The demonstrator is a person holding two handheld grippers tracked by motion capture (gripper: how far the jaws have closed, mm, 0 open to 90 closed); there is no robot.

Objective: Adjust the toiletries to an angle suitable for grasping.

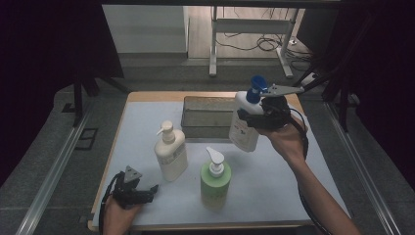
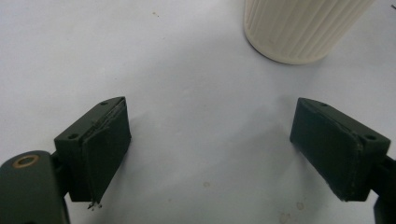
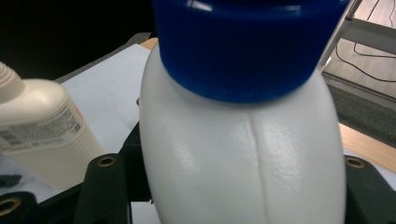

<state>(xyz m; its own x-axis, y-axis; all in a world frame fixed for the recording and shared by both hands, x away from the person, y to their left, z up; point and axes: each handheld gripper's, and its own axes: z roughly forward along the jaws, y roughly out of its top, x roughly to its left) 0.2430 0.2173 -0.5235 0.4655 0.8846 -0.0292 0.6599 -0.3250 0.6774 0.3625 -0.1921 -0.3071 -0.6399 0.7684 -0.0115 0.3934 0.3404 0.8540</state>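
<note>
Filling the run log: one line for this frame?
right hand-held gripper: shut on white bottle, lifted by tray | left hand-held gripper: open, on table

**Room beyond my right tool**

Past my right tool I see a pale floor [image 1: 147, 29] with a white metal table frame [image 1: 252, 34] standing on it and black cables [image 1: 254, 44] looping beneath. Dark curtains [image 1: 44, 58] hang on both sides. Under both tools lies a light table [image 1: 293, 181] with wooden edging, dimly lit

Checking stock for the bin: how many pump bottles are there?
3: cream bottle and green bottle stand on the table; blue-capped white bottle is held by the right gripper.
</note>
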